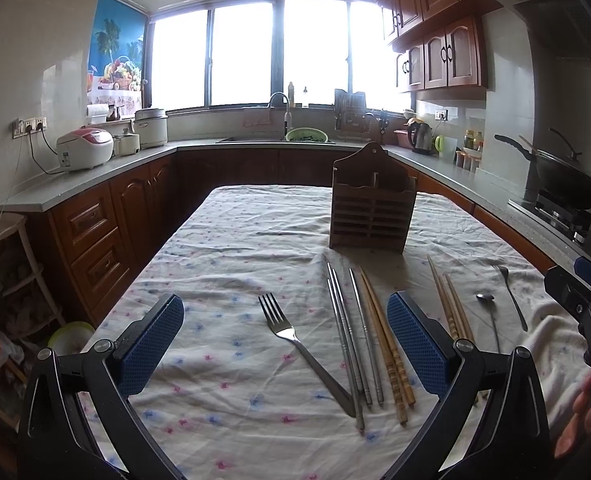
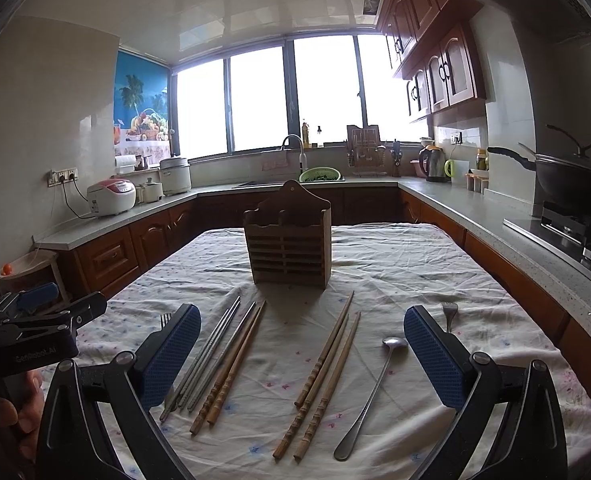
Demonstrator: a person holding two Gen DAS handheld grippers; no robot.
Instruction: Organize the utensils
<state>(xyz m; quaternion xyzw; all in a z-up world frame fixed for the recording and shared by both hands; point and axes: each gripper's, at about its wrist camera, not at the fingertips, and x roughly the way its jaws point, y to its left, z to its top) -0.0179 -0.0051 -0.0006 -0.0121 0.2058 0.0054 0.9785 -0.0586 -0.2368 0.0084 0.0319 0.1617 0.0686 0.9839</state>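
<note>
hovering above the tablecloth (image 1: 223, 240), both tools (image 1: 285, 344) (image 2: 301, 354) gape wide, holding nothing.

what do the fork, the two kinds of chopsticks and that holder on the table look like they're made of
The fork looks like polished steel: silvery with bright glints. The grey chopsticks seem metal too, thin and dull silver. The brown chopsticks look like wood or bamboo, with ringed handle ends. The holder appears to be dark slatted wood with a matte finish.
</note>
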